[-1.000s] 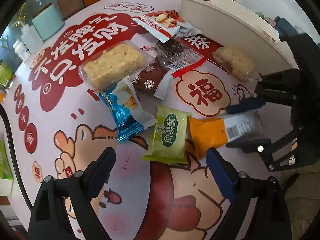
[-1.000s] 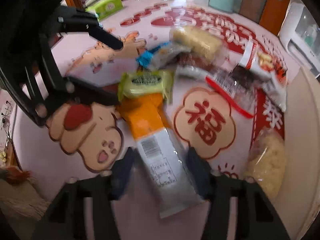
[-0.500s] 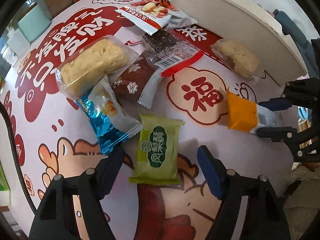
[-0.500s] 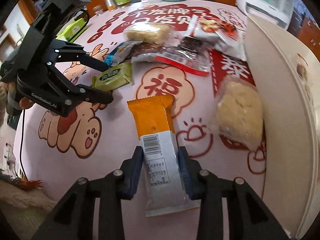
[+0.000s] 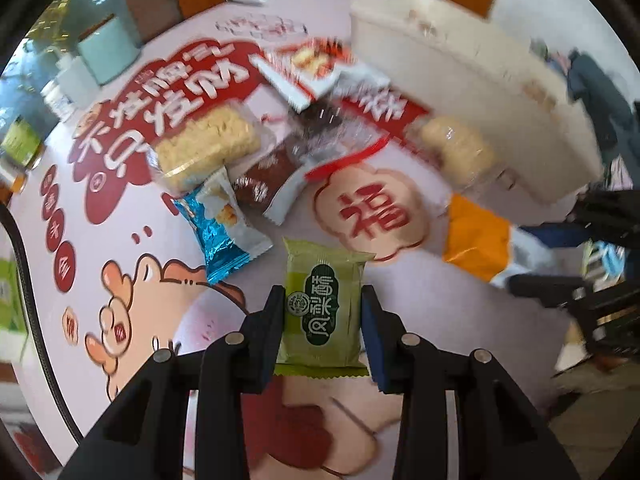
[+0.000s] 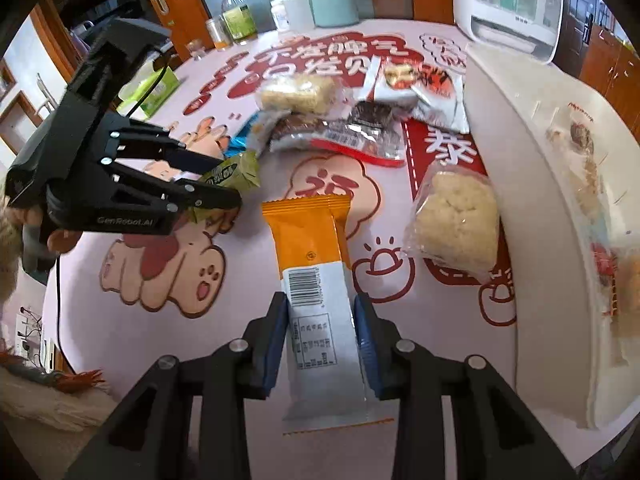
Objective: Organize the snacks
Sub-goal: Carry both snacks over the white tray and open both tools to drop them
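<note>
1. While its jaws were closing, the left gripper [image 5: 322, 334] had the green snack packet [image 5: 323, 311] between its pads, both pads against the packet's sides.
2. Clamped tight, the right gripper [image 6: 320, 330] held the orange-and-white snack bar [image 6: 316, 300] by its white end, the orange end pointing away over the printed tablecloth [image 6: 132, 332].
3. Loose snacks lay beyond: a pale rice cake in clear wrap [image 6: 454, 220] just beside the white bin [image 6: 532, 216], a second rice cake [image 6: 298, 94], a blue-foil packet [image 5: 222, 226], a brown packet [image 5: 266, 184] and a red-and-white packet [image 6: 420, 90].
4. Nothing blocked either gripper; the bin's wall stood to the right of the bar.
5. Both grippers pointed steeply down at the table. A hand [image 6: 48, 236] gripped the left one's handle, seen in the right wrist view.
</note>
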The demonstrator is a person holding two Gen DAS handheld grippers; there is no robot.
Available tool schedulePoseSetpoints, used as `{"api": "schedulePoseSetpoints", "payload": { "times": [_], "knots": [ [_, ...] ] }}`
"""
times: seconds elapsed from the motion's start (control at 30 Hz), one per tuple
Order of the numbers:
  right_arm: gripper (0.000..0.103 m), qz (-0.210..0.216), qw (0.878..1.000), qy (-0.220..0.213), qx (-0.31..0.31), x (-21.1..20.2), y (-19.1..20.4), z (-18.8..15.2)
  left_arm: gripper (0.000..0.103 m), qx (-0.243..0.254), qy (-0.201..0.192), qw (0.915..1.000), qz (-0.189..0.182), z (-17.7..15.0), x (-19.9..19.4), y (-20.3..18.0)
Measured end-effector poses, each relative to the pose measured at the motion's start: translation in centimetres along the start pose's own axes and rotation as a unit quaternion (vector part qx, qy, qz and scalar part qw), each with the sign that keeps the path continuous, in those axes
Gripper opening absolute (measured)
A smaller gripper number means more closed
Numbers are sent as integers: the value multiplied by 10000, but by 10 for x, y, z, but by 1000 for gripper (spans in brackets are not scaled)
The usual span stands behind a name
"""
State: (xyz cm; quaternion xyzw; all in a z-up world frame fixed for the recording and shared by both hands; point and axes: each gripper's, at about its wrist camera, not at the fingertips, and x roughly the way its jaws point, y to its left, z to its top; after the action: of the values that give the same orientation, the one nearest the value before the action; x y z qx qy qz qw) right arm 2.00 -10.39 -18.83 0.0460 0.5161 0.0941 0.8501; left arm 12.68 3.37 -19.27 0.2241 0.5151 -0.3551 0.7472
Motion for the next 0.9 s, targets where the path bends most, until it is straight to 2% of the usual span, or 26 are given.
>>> {"api": "schedulePoseSetpoints", "payload": {
  "times": [0.17,0.43,0.67,0.9],
  "knots": [
    [34,33,9995,-312,-28,-36,-1,2,35,-419,-457,9981,45,2,-49,-23],
    [34,2,9947,-1027,72,-109,-28,9,35,-803,-1249,9889,24,42,-112,-72],
    [34,-24,9864,-1616,287,-177,-82,17,35,-1063,-1791,9781,31,94,-142,-128],
    [34,-106,9755,-2137,519,-232,-143,35,35,-1298,-2047,9701,154,145,-147,-169]
  ]
}}
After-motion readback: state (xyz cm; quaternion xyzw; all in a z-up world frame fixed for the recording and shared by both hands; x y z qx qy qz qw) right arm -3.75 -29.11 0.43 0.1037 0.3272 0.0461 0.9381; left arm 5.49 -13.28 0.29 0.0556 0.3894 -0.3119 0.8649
